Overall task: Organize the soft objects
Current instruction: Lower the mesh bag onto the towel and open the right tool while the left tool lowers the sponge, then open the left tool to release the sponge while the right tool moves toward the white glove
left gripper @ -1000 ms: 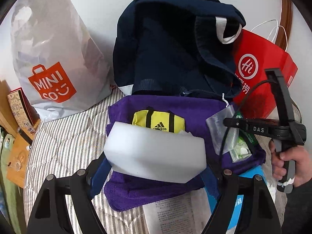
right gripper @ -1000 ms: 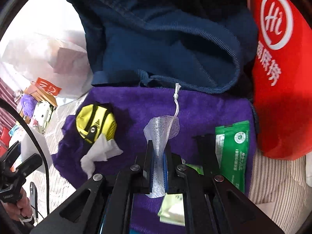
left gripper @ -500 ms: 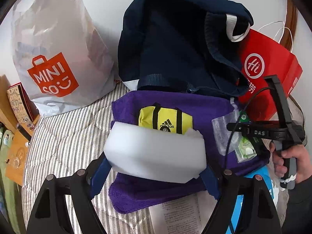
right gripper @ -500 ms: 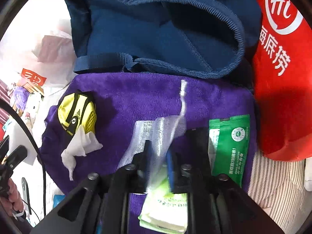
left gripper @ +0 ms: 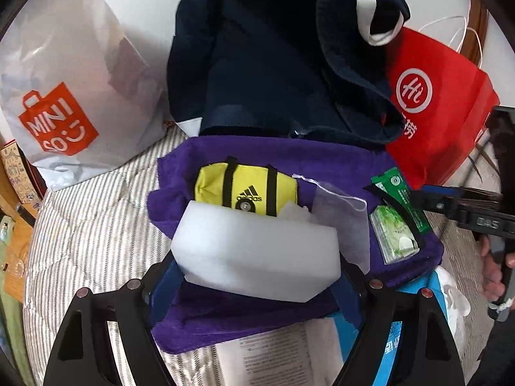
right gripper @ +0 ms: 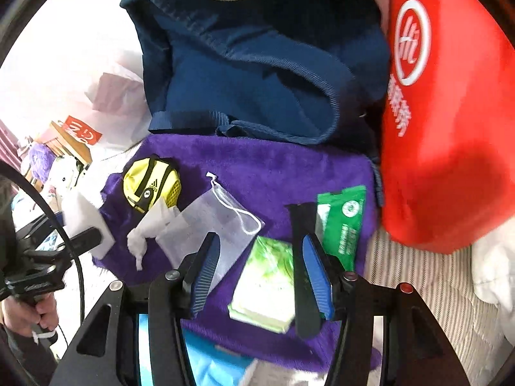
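Between the pads of the left gripper (left gripper: 257,276), a white foam block (left gripper: 257,257) sits clamped across its long side, the jaws spread wide because the block itself is wide. It hangs over the near edge of the purple towel (right gripper: 273,167), which seems to serve as the gathering spot for the soft things; holding the block there looks like the lead-up to setting it down with the rest. Just beyond the block lies the yellow pouch (left gripper: 246,185), with a crumpled white tissue (right gripper: 145,234) beside it.

Ahead of the right gripper (right gripper: 257,267), the mesh drawstring bag (right gripper: 212,225) lies flat on the towel, its corner reaching under the left finger. That gripper's jaws have just been opening and now stand apart with nothing pressed between them, so the bag is released. Between and below the fingers rests a green tissue pack (right gripper: 267,283), and off the right finger a green sachet (right gripper: 344,222).

Both tools tip steeply downward toward the towel, each carried in a hand (left gripper: 495,270) at its grip. Behind the towel stand a navy backpack (left gripper: 273,64), a red bag (left gripper: 441,106) and a white shopping bag (left gripper: 74,74).
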